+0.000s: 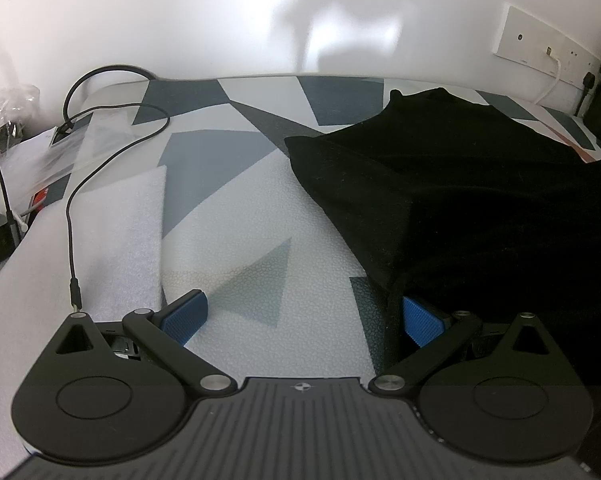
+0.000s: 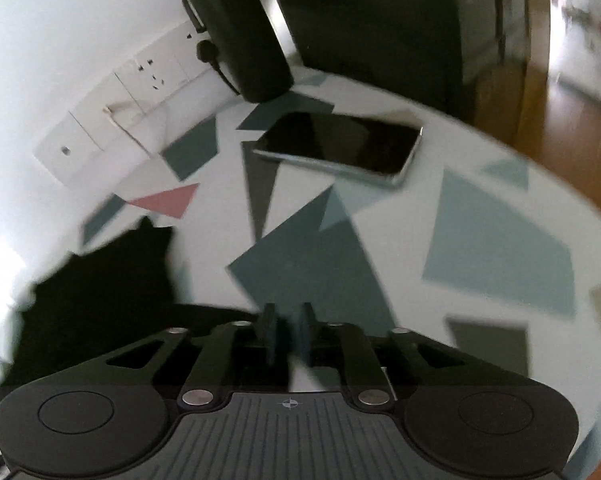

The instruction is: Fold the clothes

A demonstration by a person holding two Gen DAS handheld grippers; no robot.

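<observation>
Both tongs sit low over the patterned tabletop: the left gripper is spread wide, its right blue pad tucked at the near edge of the black garment, which lies at two o'clock in its view. The right gripper has its jaws nearly pressed together, a slim gap between them; motion blur hides whether any cloth is pinched. In its view the garment shows at nine o'clock, a phone at twelve and a dark bottle at eleven. To fold well, close the left tongs squarely on the hem, lift both corners evenly, and keep clear of the phone and the cable.
</observation>
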